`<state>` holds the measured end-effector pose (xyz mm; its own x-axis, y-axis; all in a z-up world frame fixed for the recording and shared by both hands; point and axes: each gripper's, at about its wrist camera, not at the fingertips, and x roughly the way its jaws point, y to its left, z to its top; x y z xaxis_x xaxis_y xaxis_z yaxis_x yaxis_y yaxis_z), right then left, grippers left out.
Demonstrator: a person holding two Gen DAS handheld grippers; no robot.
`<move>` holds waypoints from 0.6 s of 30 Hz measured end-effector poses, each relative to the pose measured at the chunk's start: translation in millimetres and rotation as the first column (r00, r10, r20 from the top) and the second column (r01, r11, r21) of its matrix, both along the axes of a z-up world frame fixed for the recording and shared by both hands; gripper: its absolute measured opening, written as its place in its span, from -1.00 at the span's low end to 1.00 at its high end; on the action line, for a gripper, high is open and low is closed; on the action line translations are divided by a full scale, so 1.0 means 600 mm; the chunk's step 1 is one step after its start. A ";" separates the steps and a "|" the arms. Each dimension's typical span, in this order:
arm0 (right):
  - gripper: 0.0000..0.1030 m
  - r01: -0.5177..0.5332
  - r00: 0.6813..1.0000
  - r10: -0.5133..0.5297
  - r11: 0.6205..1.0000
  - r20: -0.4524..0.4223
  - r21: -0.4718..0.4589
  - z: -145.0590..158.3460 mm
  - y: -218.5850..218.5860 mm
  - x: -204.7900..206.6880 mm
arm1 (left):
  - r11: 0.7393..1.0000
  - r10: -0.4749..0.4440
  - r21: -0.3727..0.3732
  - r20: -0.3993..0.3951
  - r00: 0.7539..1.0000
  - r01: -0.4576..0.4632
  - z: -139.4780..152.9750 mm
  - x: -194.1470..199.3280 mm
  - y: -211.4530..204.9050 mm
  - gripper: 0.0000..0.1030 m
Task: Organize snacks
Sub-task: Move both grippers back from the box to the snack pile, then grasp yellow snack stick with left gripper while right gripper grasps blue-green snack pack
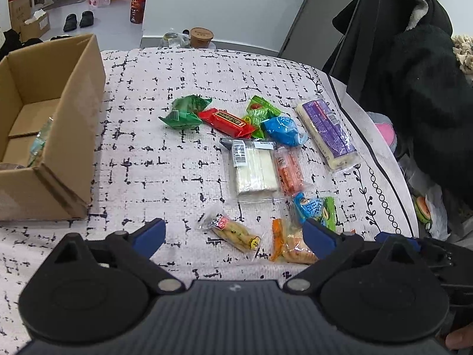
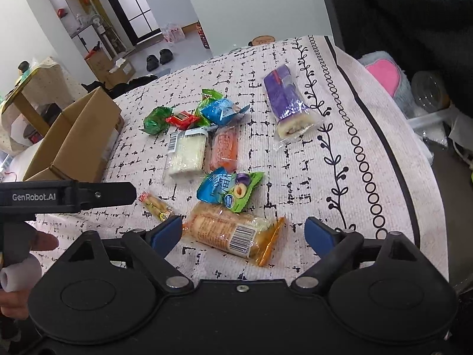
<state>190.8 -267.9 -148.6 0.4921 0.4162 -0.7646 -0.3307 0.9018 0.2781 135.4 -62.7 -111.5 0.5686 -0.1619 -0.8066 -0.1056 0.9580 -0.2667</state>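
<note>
Both grippers are hovering low at my near edge of the patterned tablecloth (image 1: 183,94), and I am seeing each one spread wide with nothing between its blue pads. Right gripper (image 2: 244,233) is sitting just above the orange-edged biscuit pack (image 2: 233,232), which is lying flat between its fingers without either pad touching it. Left gripper (image 1: 235,236) is hanging over the small clear cracker packet (image 1: 233,233), also not gripping it.

Working down by size, I am looking at the cardboard box (image 1: 74,94) standing open on the cloth's left side, well apart from the snacks, with at least one wrapper lying inside. Next is the purple-wrapped roll cake (image 1: 326,131) lying alone toward the right border. Beside it the white wafer pack (image 1: 254,168) and the orange packet (image 1: 288,168) are lying side by side. Behind those, the green (image 1: 183,112), red (image 1: 226,122) and blue (image 1: 282,130) candies are clustering together, touching.
</note>
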 end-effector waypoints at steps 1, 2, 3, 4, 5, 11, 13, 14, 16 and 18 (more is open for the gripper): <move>0.67 0.002 1.000 -0.002 1.000 -0.004 0.004 -0.001 0.000 0.001 | 1.000 0.000 -0.001 -0.002 1.000 0.000 -0.003 0.002 -0.001 0.86; 0.67 0.005 1.000 -0.005 1.000 -0.006 0.011 -0.001 0.000 0.001 | 1.000 0.001 -0.003 -0.006 1.000 -0.001 -0.006 0.003 -0.003 0.82; 0.67 0.008 1.000 -0.008 1.000 -0.006 0.019 -0.002 0.000 0.001 | 1.000 0.003 -0.005 -0.012 1.000 -0.004 -0.010 0.005 -0.004 0.76; 0.65 0.009 1.000 -0.009 1.000 -0.005 0.020 -0.003 0.001 0.003 | 1.000 0.008 -0.009 -0.019 1.000 -0.008 -0.015 0.007 -0.005 0.73; 0.63 0.012 1.000 -0.012 1.000 -0.006 0.019 -0.005 0.002 0.003 | 1.000 0.013 -0.013 -0.026 1.000 -0.013 -0.019 0.008 -0.005 0.67; 0.50 0.029 0.999 -0.028 0.999 -0.029 0.025 -0.019 0.005 0.007 | 0.999 0.021 -0.041 -0.049 0.999 -0.023 -0.038 0.019 -0.011 0.39; 0.44 0.032 0.999 -0.031 0.999 -0.038 0.033 -0.023 0.009 0.009 | 0.998 0.025 -0.054 -0.056 0.998 -0.028 -0.043 0.024 -0.012 0.33; 0.44 0.035 0.999 -0.033 0.999 -0.039 0.037 -0.024 0.010 0.011 | 0.998 0.029 -0.059 -0.060 0.998 -0.033 -0.045 0.026 -0.012 0.30; 0.42 0.042 0.998 -0.041 0.998 -0.038 0.045 -0.026 0.011 0.015 | 0.997 0.037 -0.068 -0.069 0.997 -0.042 -0.050 0.031 -0.012 0.24; 0.41 0.049 0.998 -0.048 0.998 -0.038 0.048 -0.028 0.014 0.019 | 0.995 0.049 -0.077 -0.082 0.995 -0.055 -0.057 0.035 -0.013 0.15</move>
